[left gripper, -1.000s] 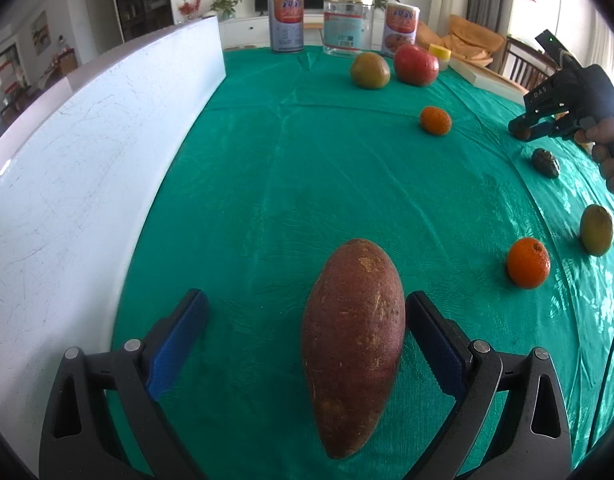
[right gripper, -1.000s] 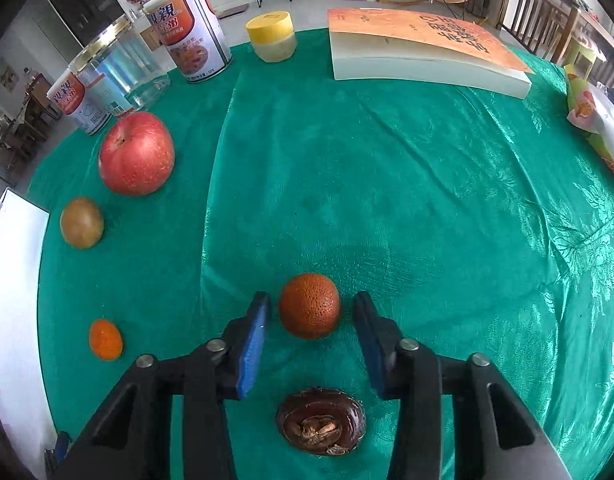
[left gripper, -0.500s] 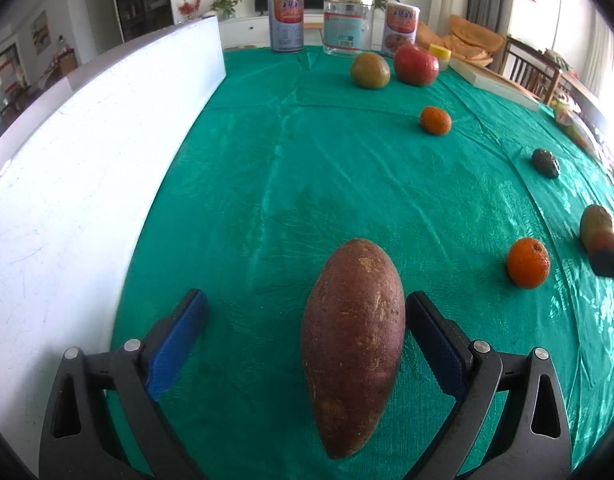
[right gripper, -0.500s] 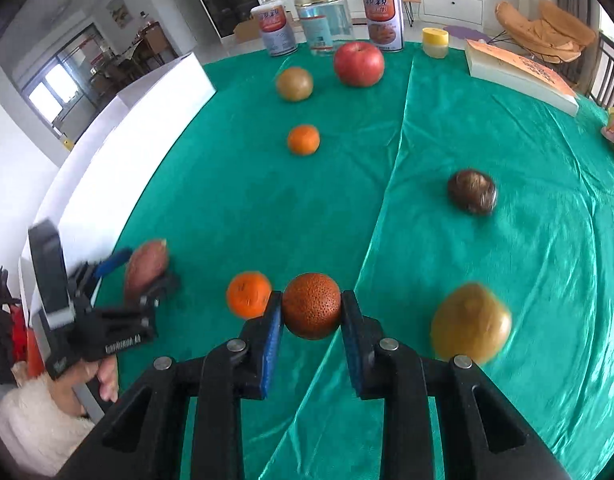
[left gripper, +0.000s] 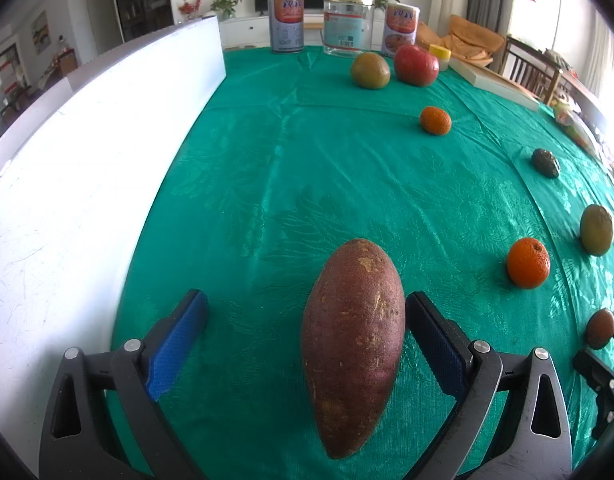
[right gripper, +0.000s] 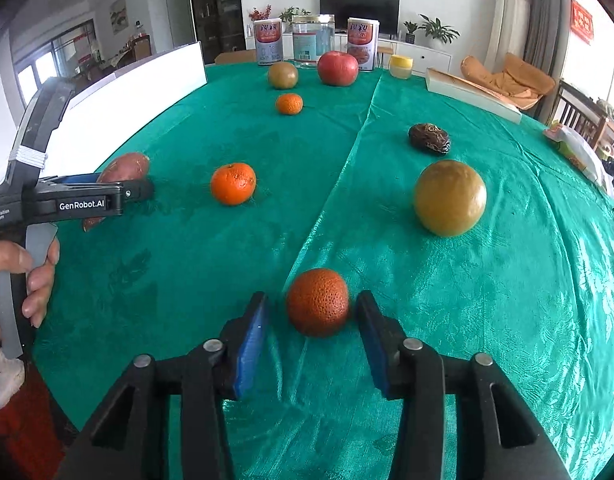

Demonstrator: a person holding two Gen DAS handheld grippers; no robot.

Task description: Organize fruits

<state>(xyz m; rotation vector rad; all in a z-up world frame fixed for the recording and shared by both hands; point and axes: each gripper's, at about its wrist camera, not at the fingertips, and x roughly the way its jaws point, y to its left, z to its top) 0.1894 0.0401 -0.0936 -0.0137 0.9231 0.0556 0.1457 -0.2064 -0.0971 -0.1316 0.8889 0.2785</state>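
Two claws are seen: the right claw (right gripper: 311,322) is opening around a dark orange (right gripper: 318,302) set on the desk (right gripper: 427,300); it should be withdrawn straight back. The left claw (left gripper: 307,340) is spread, unclenched, beside a sweet potato (left gripper: 353,344).

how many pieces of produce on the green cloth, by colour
Bright orange round citrus: 2
Dark reddish-orange pitted round fruit: 1
Yellow-green round fruits: 2
Red round apple: 1
Reddish-brown long sweet potato: 1
Dark brown wrinkled lump: 1
Total: 8
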